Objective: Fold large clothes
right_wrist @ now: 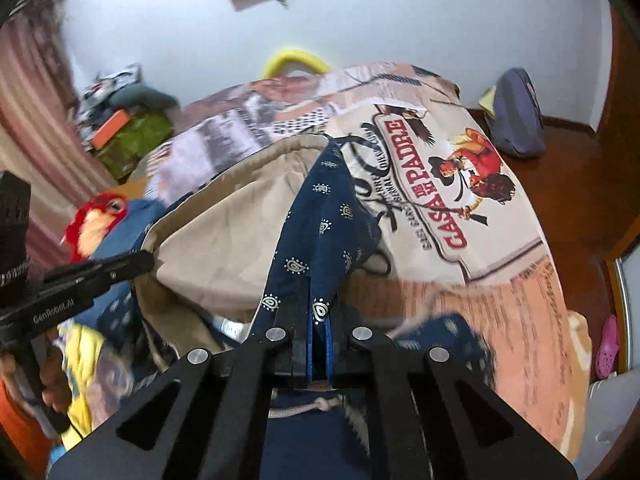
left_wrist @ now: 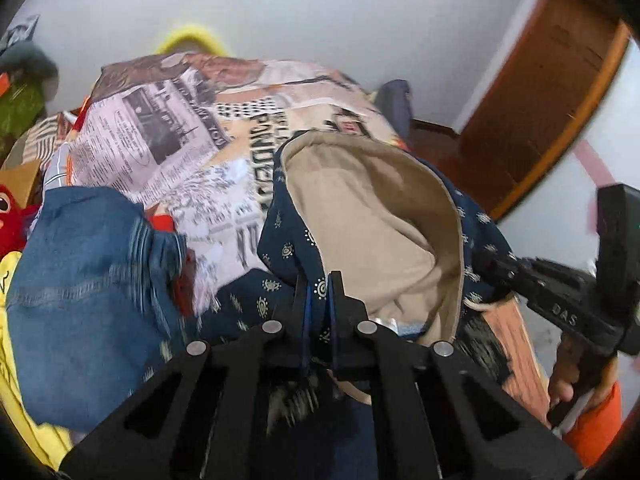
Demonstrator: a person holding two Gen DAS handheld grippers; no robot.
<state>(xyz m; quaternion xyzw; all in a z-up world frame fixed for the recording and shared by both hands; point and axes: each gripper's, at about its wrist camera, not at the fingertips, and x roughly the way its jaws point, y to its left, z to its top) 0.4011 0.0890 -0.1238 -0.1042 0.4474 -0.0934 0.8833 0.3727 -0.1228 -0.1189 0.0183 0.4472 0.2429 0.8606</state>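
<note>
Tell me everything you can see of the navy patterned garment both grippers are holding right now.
The navy garment is dark blue cloth printed with small cream paisley motifs and lined in plain beige. It looks soft and woven. A light drawstring cord with a knot hangs near its edge. It is lifted and spread open, the beige inside showing. The left gripper and right gripper each pinch its navy edge. Behind it lies a printed bedspread; whether they touch is unclear.
</note>
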